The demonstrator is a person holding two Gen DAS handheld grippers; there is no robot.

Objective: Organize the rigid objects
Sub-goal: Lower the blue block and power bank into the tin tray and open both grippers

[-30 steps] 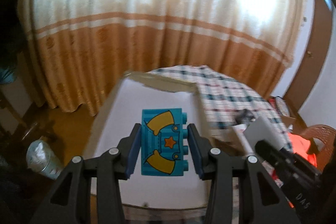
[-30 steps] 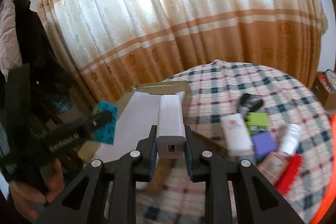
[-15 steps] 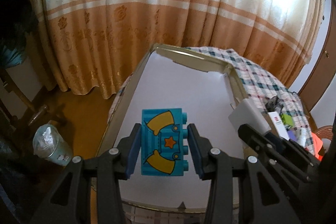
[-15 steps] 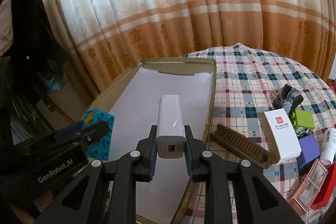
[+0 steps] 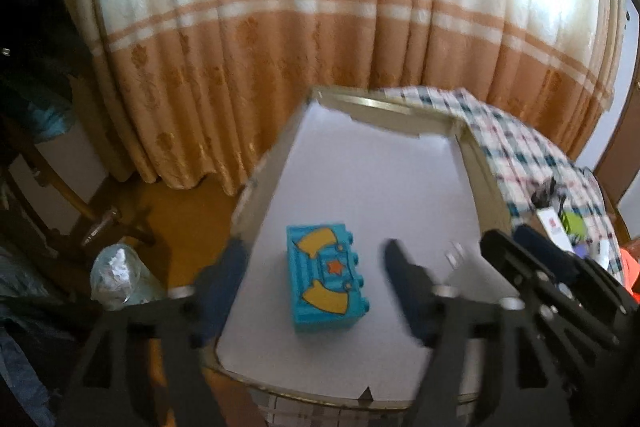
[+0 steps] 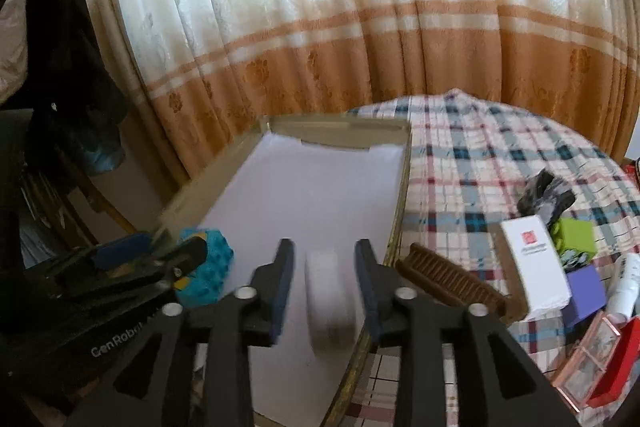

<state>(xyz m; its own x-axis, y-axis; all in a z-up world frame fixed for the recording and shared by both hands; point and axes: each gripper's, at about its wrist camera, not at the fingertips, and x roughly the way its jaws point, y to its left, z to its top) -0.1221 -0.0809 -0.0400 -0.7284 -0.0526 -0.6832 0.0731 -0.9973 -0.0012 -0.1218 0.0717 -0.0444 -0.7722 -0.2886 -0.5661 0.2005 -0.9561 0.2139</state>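
**Both grippers let go over the tray**

The left gripper tilts down over the near end of the tray, its jaws having just swung wide apart. Between them, touching neither pad, a turquoise toy brick rests on the tray's white lining. The brick has yellow curved shapes and a small orange star printed on its upper face and a row of round studs along its right side.

The right gripper also angles down, just to the right of the left one, over the tray's right-hand edge. Its jaws have just been opening and stand moderately apart. A white oblong block lies between them, blurred, on the lining close to the tray's right wall; neither pad presses on it. In this view the left gripper's black body crosses the lower left corner, with "GenRobot" partly readable in white on it.

Beyond the tray, the round desk wears a checked cloth. A brown ridged bar lies just beside the tray's right wall. Further right sits a white box with a small red mark and grey writing too small to read, then a lime green box, a purple box, and a crumpled dark object. An orange-banded curtain hangs behind.
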